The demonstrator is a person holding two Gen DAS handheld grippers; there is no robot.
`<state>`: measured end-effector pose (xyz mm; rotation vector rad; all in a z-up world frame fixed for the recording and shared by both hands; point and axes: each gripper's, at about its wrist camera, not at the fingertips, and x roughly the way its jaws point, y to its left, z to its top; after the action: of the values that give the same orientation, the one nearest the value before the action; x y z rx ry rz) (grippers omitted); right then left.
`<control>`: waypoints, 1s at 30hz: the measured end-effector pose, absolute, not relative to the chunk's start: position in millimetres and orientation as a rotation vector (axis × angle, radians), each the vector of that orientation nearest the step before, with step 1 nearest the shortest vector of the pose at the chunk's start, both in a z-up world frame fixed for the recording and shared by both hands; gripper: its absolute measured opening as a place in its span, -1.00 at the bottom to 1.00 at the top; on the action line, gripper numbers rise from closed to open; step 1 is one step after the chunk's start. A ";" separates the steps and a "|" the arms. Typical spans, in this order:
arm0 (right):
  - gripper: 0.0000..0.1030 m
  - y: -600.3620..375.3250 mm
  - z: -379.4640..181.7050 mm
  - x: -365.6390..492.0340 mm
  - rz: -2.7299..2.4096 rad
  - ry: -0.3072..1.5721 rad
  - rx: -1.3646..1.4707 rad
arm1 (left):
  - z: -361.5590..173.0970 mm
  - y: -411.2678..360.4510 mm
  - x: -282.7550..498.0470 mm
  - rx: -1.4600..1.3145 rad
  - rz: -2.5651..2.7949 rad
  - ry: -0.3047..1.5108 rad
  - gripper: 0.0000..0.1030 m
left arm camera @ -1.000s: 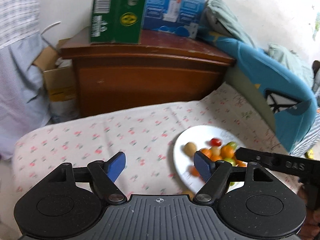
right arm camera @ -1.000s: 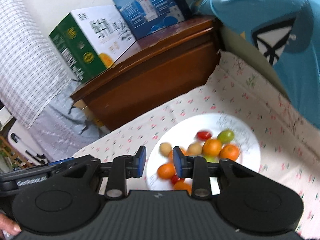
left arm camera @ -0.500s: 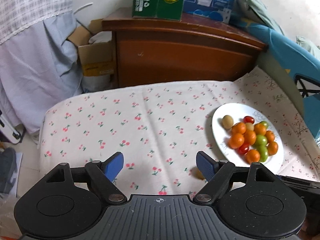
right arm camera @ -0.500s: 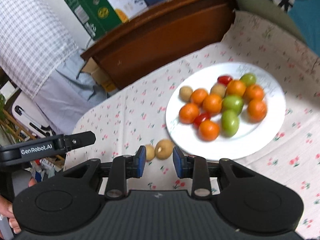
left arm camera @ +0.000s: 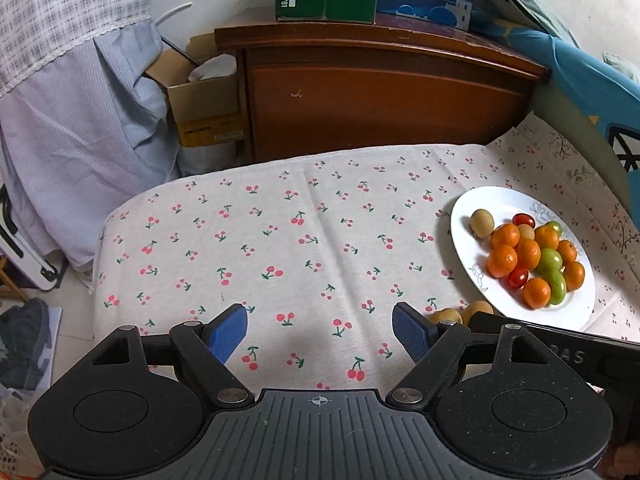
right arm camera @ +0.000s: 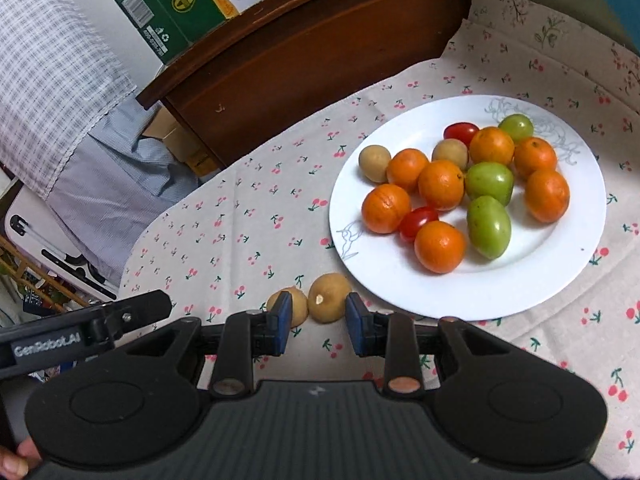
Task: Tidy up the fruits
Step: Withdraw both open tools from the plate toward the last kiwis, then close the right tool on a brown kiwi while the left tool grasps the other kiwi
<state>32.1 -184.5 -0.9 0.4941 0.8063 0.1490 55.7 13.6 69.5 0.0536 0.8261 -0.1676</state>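
A white plate on the cherry-print cloth holds several orange fruits, three green ones, two red cherry tomatoes and two tan round fruits. Two more tan fruits lie loose on the cloth just off the plate's near-left rim. My right gripper is low over them with a narrow gap. The right-hand loose fruit sits at its tips without both pads pressing it, and the other is by the left finger. My left gripper is wide open over bare cloth, left of the plate.
A dark wooden cabinet with green and blue cartons on top stands behind the table. A cardboard box and hanging checked cloth are to the left. A blue cushion borders the right edge. The table's left edge drops to the floor.
Both grippers have tipped down and sunk toward the table. The right one has drawn back from over the plate to the two loose tan fruits. The left jaws stand a little wider.
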 end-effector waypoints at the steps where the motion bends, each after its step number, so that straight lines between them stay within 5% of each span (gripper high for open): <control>1: -0.41 -184.1 -1.6 32.7 0.145 0.806 0.493 | 69.5 13.2 55.4 0.056 -0.171 0.826 0.57; 30: -0.54 -207.8 14.3 2.8 0.172 0.796 0.484 | 34.1 -39.1 51.1 0.149 -0.426 0.781 0.51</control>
<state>2.8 -207.8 14.3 0.4836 0.7962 0.1721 51.1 -39.1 34.1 0.1493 0.7807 -0.4261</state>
